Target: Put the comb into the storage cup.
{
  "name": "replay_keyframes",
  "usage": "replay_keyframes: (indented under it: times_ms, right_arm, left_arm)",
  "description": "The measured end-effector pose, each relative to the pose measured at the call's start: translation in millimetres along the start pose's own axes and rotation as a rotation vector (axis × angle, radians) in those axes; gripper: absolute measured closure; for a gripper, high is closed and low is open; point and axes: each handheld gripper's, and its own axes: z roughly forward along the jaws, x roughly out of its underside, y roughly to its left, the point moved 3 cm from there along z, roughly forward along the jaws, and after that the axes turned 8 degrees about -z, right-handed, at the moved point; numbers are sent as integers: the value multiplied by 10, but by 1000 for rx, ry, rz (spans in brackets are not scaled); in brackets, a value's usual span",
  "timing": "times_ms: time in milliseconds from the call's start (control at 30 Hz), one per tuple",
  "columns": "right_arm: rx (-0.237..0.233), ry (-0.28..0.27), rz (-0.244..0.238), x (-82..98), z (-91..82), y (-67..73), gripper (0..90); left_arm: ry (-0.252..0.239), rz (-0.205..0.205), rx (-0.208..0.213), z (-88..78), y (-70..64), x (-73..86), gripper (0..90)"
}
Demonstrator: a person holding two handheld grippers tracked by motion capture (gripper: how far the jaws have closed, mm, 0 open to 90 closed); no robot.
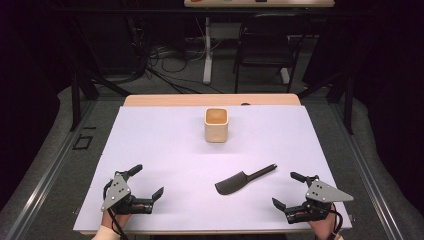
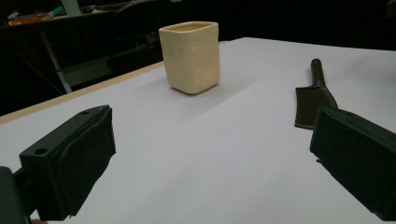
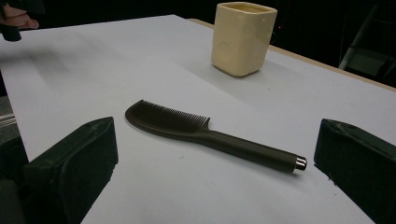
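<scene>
Nothing grasped yet. Left gripper (image 1: 148, 182) and right gripper (image 1: 287, 190) both released, near worktop (image 1: 165, 150) front edge. Comb (image 1: 243, 179) lies flat between them; cup (image 1: 216, 124) upright beyond. Likely next: right gripper reaches comb handle.

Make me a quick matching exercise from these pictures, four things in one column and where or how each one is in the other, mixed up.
1. cup
2. comb
3. left gripper
4. chair

A. lying flat on the white sheet
B. on the floor beyond the table
C. standing upright toward the table's far edge
D. open, at the near left corner

Pairs: 1-C, 2-A, 3-D, 4-B
</scene>
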Motion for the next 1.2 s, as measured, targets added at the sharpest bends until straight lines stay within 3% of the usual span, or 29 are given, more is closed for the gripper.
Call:
replay_keyframes:
  times_ms: [767,1200]
  right_arm:
    - [-3,40,32,-32,95,-68,0]
    - [-5,69,32,-88,296,-155,0]
  left_arm:
    - [13,0,7,17,-13,7,1]
    - [13,0,5,15,-3,9,1]
